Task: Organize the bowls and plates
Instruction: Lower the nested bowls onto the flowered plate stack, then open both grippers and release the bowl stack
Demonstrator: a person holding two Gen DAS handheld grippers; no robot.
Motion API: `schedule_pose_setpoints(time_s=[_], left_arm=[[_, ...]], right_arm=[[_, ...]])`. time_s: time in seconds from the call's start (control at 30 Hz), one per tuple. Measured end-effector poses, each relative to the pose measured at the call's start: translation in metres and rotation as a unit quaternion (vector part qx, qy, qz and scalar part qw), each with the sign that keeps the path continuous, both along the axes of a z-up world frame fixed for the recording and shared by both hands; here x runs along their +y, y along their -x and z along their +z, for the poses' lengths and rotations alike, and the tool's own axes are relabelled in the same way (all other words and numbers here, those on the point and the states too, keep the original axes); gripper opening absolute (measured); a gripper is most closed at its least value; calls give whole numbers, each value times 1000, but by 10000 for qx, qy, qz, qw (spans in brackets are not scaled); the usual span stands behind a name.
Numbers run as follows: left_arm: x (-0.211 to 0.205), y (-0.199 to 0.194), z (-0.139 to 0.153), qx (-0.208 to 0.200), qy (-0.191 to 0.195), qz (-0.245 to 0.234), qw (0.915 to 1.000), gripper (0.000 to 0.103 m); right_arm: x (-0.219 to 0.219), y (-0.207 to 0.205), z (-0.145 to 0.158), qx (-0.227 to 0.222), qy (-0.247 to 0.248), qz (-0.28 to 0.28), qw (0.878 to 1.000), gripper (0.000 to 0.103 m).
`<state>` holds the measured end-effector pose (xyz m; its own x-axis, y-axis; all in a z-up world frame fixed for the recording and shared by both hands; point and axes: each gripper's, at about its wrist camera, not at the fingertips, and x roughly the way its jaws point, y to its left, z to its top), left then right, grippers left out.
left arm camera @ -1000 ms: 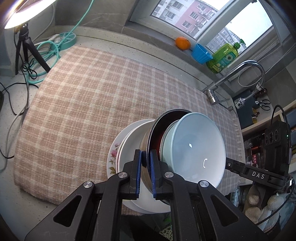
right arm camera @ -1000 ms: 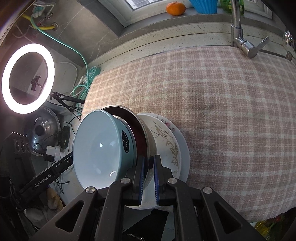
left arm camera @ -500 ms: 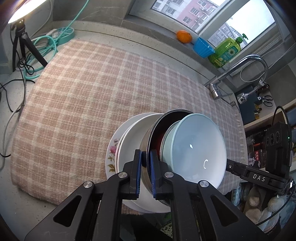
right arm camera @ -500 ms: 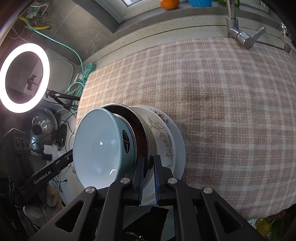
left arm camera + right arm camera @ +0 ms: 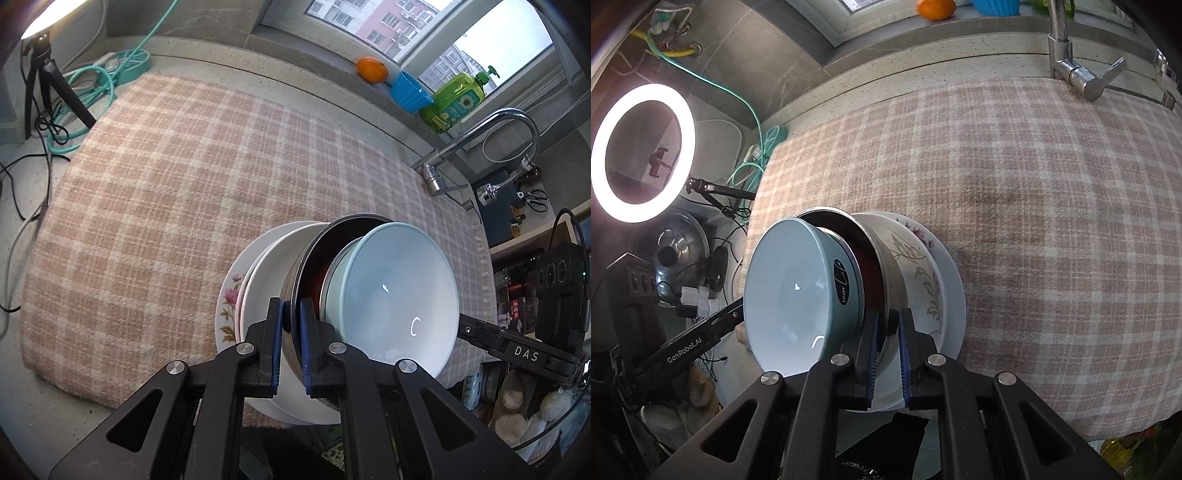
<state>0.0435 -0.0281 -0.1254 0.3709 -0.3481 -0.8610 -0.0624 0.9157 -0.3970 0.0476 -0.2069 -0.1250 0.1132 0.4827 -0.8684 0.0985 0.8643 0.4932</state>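
Two grippers clamped on one nested stack of dishes, from opposite sides. Left gripper pinching the rim of the steel bowl; right gripper pinching the same steel bowl rim. Nested inside: light blue bowl, mouth tilted toward 3 o'clock in the left wrist view. Behind, toward 9 o'clock: white plate and floral plate. Stack held over the near edge of the checked cloth. At 1 o'clock, faucet.

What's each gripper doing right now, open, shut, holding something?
Left gripper: shut on the rim of the metal bowl in the stack.
Right gripper: shut on the same metal bowl's rim, opposite side.
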Motion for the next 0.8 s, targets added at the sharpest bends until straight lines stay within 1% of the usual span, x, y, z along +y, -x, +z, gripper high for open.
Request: schedule_pose_setpoints(time_s=[0.23,0.37,0.4,0.5,0.67,0.73,0.8], left_arm=[[1,2,5,-93,-55,-32,9999,7],[2,3,10,-173,-113,-46,9998,9],[2,3,11,-186,-119,-37,9997,12],[3,4,13,-217,-127,-40,9997,13],[7,7,18,-300,-273,-41,9992,13],[10,9,20,-347,-347,-18,9988,16],[14,12,22,-384,-396,3,9985,16]], right_arm=[[5,-1,2,-90,48,85,9999,12],[6,0,4,-149,91,112,9998,12],[7,0,5,-173,118,123,9997,12],[7,1,6,-184,128,122,9997,12],[6,3,10,-274,212,133,9993,12],[4,6,14,-348,253,151,9990,13],[2,7,18,-419,286,144,9986,15]])
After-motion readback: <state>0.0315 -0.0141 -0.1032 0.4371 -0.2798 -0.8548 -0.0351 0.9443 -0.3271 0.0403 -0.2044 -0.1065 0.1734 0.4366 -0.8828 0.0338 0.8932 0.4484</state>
